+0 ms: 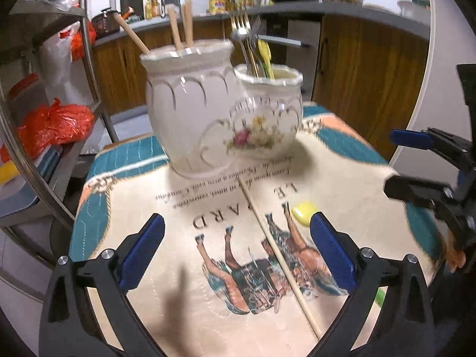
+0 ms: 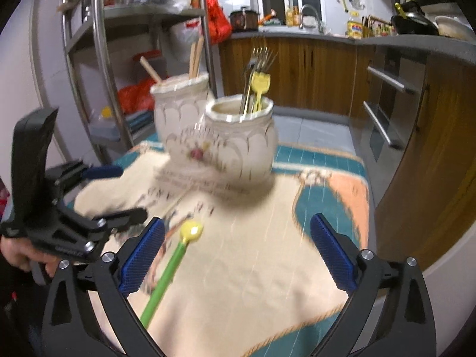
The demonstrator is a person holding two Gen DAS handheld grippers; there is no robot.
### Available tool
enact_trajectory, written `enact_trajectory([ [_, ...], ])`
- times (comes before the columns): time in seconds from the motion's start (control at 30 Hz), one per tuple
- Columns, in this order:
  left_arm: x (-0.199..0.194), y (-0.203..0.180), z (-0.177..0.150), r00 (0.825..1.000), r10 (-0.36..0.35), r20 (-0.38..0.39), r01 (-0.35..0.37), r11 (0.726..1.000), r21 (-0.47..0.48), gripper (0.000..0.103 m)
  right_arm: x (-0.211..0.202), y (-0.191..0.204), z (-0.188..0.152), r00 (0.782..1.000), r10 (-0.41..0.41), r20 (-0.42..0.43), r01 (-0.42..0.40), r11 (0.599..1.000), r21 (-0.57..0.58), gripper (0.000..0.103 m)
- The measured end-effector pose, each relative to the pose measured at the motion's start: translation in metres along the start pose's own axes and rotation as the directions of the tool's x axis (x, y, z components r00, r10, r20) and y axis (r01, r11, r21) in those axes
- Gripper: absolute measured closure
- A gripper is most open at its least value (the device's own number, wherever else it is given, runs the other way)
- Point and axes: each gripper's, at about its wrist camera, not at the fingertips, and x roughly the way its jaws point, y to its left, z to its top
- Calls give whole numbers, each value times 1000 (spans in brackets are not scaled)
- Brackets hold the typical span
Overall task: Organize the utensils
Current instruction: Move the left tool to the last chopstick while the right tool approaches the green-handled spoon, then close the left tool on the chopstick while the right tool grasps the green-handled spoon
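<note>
Two white ceramic jars stand on a printed cloth. The taller jar (image 1: 190, 104) (image 2: 181, 113) holds wooden chopsticks (image 1: 181, 26). The shorter flowered jar (image 1: 267, 113) (image 2: 241, 139) holds forks and a yellow utensil (image 2: 260, 87). One wooden chopstick (image 1: 279, 261) lies on the cloth between my left gripper's fingers. A spoon with a yellow bowl and green handle (image 2: 175, 261) (image 1: 305, 212) lies on the cloth by my right gripper's left finger. My left gripper (image 1: 238, 253) is open and empty above the chopstick. My right gripper (image 2: 238, 253) is open and empty.
The printed cloth (image 2: 267, 267) covers a small table whose edges drop off on all sides. A metal shelf rack (image 2: 98, 59) with bags stands at the left. Wooden kitchen cabinets (image 2: 312, 71) and an oven run behind and to the right.
</note>
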Motion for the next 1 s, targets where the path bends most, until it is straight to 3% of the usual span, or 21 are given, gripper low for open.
enact_trajectory([
  [0.3, 23, -8, -6, 991, 14, -130, -6, 998, 57, 7, -1, 19, -27, 997, 18, -81, -21, 999, -32, 6],
  [0.5, 24, -6, -6, 990, -8, -139, 17, 998, 63, 31, 2, 30, -35, 992, 7, -125, -16, 997, -74, 6],
  [0.67, 18, -3, -8, 990, -39, -132, 47, 997, 54, 62, 7, 42, -34, 989, 22, -149, -36, 995, -95, 6],
  [0.83, 13, 5, -9, 988, -42, -147, 49, 997, 51, 88, 18, 55, -25, 984, 28, -176, -52, 990, -129, 7],
  [0.87, 12, 7, -9, 987, -49, -153, 57, 997, 48, 90, 20, 56, -24, 983, 30, -181, -54, 990, -129, 8],
  [0.93, 11, 12, -10, 984, -72, -166, 79, 996, 41, 91, 28, 58, -19, 979, 28, -204, -56, 989, -135, 12],
  [1.0, 8, 15, -11, 980, -80, -180, 90, 995, 49, 93, 37, 60, -15, 972, 15, -235, -50, 988, -146, 30],
])
